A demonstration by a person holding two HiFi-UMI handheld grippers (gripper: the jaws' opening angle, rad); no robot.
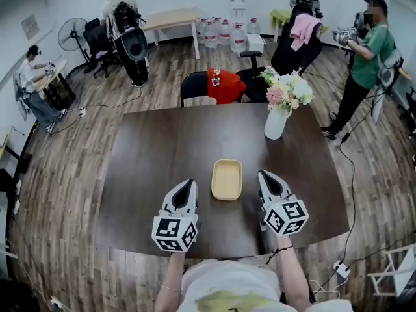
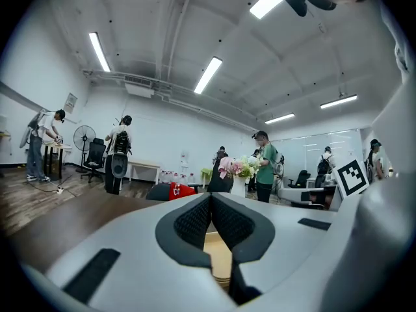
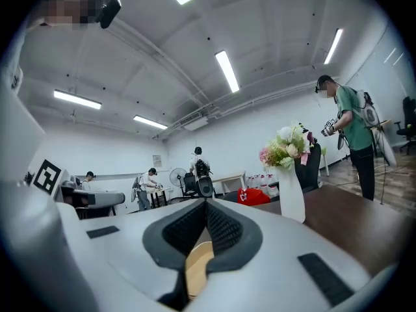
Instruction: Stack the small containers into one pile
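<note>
A tan rectangular container (image 1: pixel 227 179) rests on the dark table (image 1: pixel 156 148), near its front edge. My left gripper (image 1: pixel 190 182) hovers just left of it and my right gripper (image 1: pixel 262 173) just right of it; neither touches it. Both are shut with nothing between their pads. In the left gripper view the jaws of the left gripper (image 2: pixel 211 197) meet at the tips, and the container (image 2: pixel 218 257) shows through the gap beneath them. The right gripper view shows the right gripper (image 3: pixel 207 203) likewise shut, with the container (image 3: pixel 197 265) low behind it.
A white vase of flowers (image 1: pixel 275 122) stands on the table at the back right. A black chair with a red garment (image 1: pixel 225 86) sits behind the table's far edge. Several people stand or sit around the room, one in green (image 1: pixel 368 57) at the right.
</note>
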